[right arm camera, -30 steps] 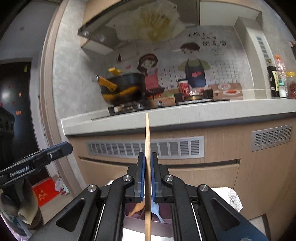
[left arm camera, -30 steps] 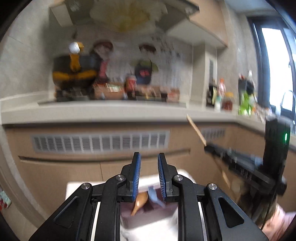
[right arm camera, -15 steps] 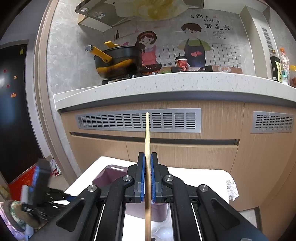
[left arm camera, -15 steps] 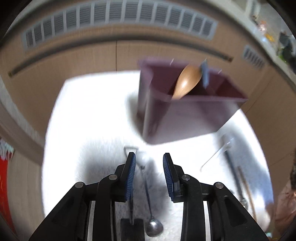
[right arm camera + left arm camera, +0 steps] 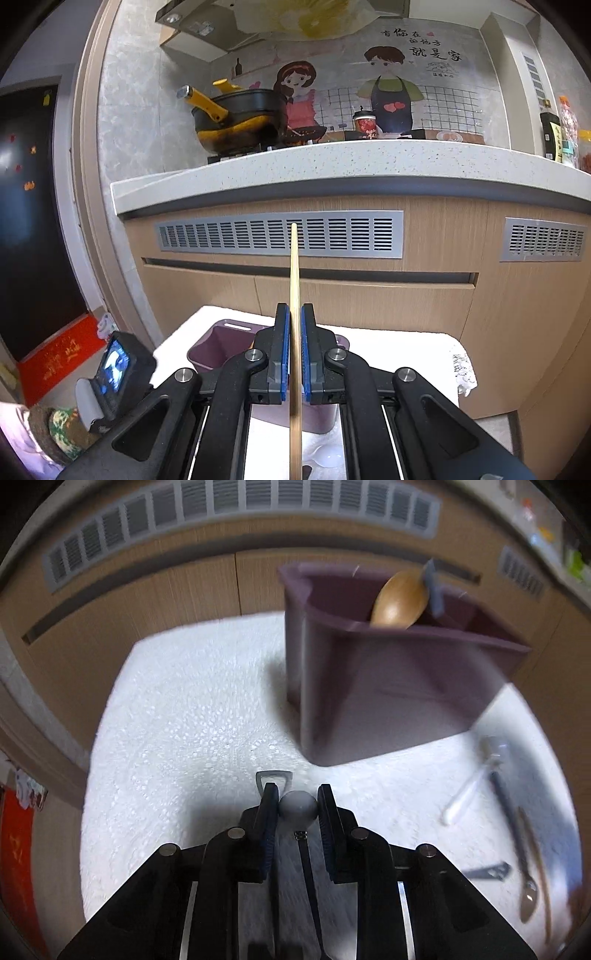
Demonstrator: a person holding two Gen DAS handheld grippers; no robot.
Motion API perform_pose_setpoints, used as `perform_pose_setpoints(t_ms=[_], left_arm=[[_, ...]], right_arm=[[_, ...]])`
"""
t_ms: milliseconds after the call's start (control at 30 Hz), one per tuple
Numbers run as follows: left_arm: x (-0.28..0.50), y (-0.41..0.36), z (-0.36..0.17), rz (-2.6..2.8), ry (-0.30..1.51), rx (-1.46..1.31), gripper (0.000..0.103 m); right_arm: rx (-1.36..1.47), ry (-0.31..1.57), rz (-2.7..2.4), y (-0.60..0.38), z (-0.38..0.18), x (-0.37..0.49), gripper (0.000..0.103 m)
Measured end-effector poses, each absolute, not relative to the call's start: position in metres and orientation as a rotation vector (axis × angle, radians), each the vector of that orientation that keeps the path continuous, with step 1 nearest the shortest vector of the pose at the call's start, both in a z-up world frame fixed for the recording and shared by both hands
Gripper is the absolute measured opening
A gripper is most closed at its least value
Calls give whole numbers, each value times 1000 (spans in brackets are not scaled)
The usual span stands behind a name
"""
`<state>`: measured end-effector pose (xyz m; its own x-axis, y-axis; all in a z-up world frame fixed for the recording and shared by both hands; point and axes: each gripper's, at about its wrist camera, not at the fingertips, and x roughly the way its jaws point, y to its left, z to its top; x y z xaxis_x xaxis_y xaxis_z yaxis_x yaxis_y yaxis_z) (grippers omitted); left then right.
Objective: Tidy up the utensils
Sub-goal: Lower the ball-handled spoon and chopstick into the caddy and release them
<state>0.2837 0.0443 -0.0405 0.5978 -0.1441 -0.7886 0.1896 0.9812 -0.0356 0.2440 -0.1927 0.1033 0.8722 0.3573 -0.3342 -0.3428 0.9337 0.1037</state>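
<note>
A purple utensil holder (image 5: pixel 388 672) stands on a white textured mat (image 5: pixel 192 716) and holds a wooden spoon (image 5: pixel 400 600) and a blue-grey utensil. My left gripper (image 5: pixel 293 805) is open, low over the mat, its fingers either side of the grey round end of a dark-handled utensil (image 5: pixel 298 806); a metal-looped tool (image 5: pixel 273 777) lies by the left finger. My right gripper (image 5: pixel 293 332) is shut on a wooden chopstick (image 5: pixel 294 280) that points upward, above the holder (image 5: pixel 218 345).
Several utensils lie at the mat's right: a white one (image 5: pixel 469 790), a dark-handled one (image 5: pixel 504 805), a metal spoon (image 5: pixel 528 897). Wooden cabinets with vents (image 5: pixel 280 234) and a counter (image 5: pixel 332 166) stand behind. The left gripper's body (image 5: pixel 114 365) shows at lower left.
My left gripper has dropped lower and closer to the mat, its fingers now around the grey utensil end. My right gripper holds the chopstick nearly still.
</note>
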Motion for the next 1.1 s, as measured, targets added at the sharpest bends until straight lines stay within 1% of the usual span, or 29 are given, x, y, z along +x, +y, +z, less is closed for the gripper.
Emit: perform_pose_setpoints(t_ms=[67, 267, 467, 567, 667, 767, 900, 1100], left_arm=[[263, 45, -20, -205, 816, 33, 22], [213, 45, 66, -286, 547, -30, 23], [236, 35, 148, -334, 335, -55, 23], [255, 27, 177, -348, 296, -59, 23], [275, 23, 193, -355, 296, -57, 22], [290, 24, 197, -368, 305, -60, 22], [305, 23, 184, -371, 326, -58, 23], [324, 29, 149, -357, 393, -89, 23]], right_arm=[[47, 353, 361, -195, 105, 242, 6], [70, 348, 349, -197, 110, 241, 6], [92, 230, 367, -191, 142, 240, 6], [102, 189, 376, -187, 160, 251, 6], [101, 179, 365, -183, 169, 266, 6], [98, 187, 359, -180, 170, 283, 6], [104, 208, 354, -177, 160, 303, 6], [121, 230, 333, -171, 132, 330, 6]])
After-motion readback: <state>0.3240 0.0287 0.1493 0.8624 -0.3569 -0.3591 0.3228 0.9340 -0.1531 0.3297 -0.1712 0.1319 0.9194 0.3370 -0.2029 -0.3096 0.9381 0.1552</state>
